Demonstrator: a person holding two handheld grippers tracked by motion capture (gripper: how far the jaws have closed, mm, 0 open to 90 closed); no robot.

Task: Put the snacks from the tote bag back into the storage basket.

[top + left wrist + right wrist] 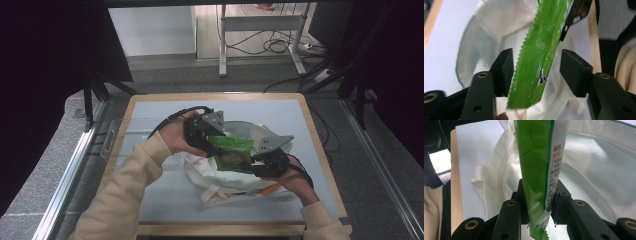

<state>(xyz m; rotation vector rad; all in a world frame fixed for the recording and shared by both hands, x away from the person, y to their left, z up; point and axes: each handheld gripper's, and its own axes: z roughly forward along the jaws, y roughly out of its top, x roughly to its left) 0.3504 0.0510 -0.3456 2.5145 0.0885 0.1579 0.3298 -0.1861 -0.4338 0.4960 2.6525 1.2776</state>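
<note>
A green packet (231, 154) hangs in the air over a white cloth bag (220, 175). The bag lies on the table (165, 200) with its mouth open.

The right gripper (256, 161) pinches one end of the packet. In the right gripper view the packet (537, 170) stands up between the two black jaws, and the pads press on it from both sides. The bag (594, 162) lies open behind it.

The left gripper (209, 145) is at the other end of the packet. In the left gripper view its jaws are partly open, with the packet (536, 57) between them. One pad looks very close to the zigzag edge; the other stands clear. The bag (494, 32) lies below.
</note>
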